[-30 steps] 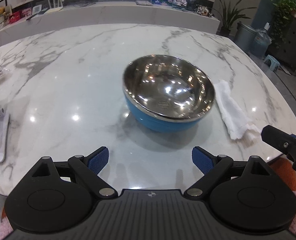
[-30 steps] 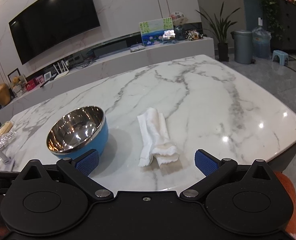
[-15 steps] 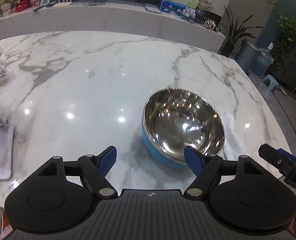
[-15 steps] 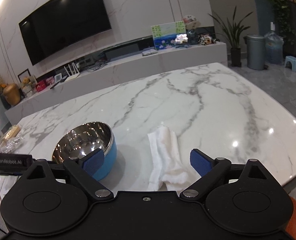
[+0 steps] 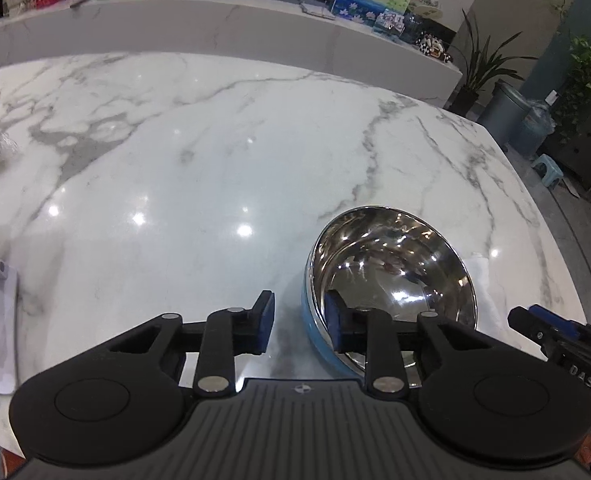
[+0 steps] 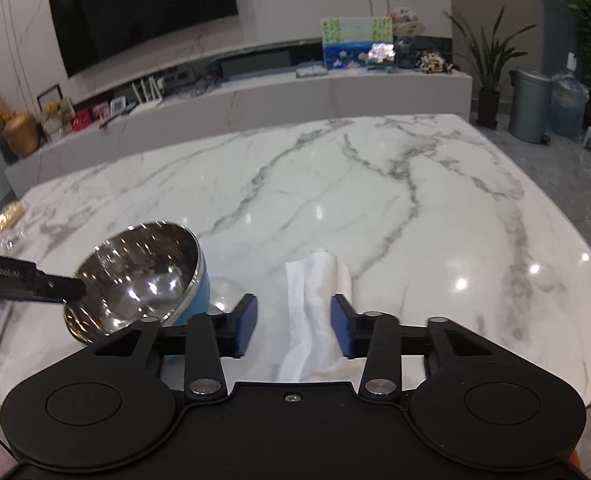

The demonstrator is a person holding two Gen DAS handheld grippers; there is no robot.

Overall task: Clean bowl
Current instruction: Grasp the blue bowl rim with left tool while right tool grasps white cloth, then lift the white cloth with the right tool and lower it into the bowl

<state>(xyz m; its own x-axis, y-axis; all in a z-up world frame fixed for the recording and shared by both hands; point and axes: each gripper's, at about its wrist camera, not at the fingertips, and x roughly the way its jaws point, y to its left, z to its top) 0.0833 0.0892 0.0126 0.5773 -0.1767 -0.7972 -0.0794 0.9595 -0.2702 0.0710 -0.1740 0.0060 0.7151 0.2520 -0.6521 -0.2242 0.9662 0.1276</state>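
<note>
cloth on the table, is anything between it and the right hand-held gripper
Nothing visible does. The white cloth lies flat on the marble table, directly between the open fingers of the right hand-held gripper. The bowl sits off to the side, with the left hand-held gripper straddling its rim.

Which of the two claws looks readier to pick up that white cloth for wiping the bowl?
The right gripper: the cloth lies between its open fingers. The left gripper straddles the bowl rim.
</note>
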